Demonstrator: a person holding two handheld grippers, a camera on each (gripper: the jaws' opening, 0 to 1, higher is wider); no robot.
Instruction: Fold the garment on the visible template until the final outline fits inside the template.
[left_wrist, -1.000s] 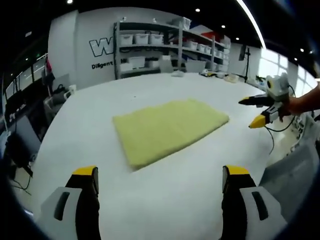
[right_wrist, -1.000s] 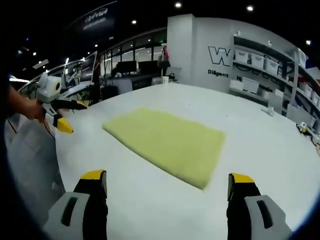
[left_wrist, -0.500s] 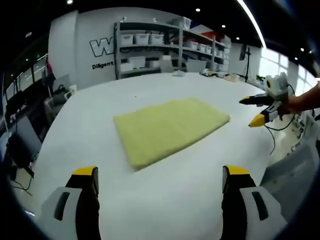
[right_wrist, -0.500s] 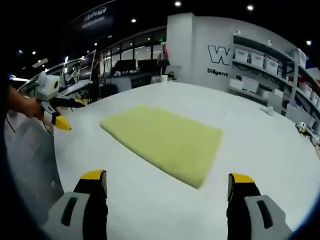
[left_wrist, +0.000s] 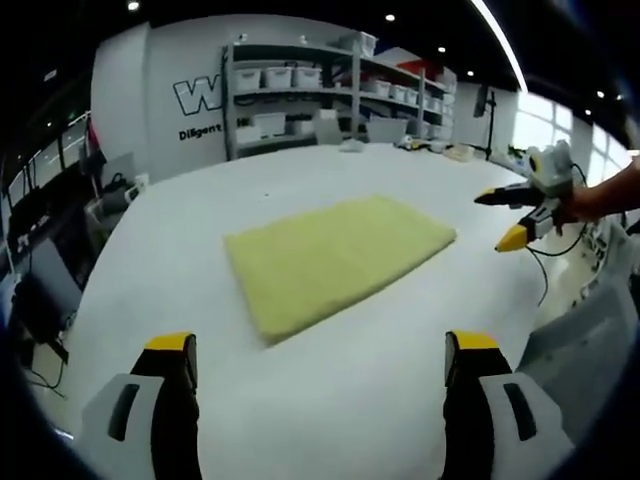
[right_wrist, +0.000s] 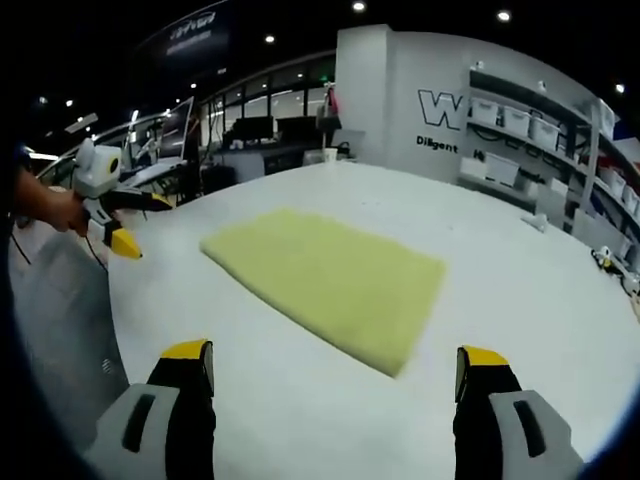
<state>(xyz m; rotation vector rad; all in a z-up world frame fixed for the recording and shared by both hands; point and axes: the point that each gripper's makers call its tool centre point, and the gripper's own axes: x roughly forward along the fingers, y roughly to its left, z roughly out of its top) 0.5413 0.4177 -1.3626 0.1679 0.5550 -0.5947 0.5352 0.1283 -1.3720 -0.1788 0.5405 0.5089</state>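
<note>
Garment: yellow fleecy garment (left_wrist: 335, 258) folded into a flat rectangle, lying on the white table (left_wrist: 400, 390); also seen in the right gripper view (right_wrist: 335, 281).
Landmark: all positions below are given relative to the garment.
Template: no outline can be made out on the table around the garment.
Left gripper (left_wrist: 320, 370): jaws spread wide with nothing between them, held above bare table on the near side of the garment, well apart from it. In the right gripper view it (right_wrist: 122, 222) hangs off the garment's left corner, jaws parted, held by a hand (right_wrist: 55, 210).
Right gripper (right_wrist: 335, 385): jaws released and wide apart, empty, above bare table short of the garment's nearest edge. In the left gripper view it (left_wrist: 500, 218) sits beyond the garment's right corner, clear of the cloth, with a hand (left_wrist: 600, 202) behind it.
Background: shelving with white bins (left_wrist: 300, 95) stands beyond the far side of the garment, against a wall with dark lettering (right_wrist: 440, 108).
</note>
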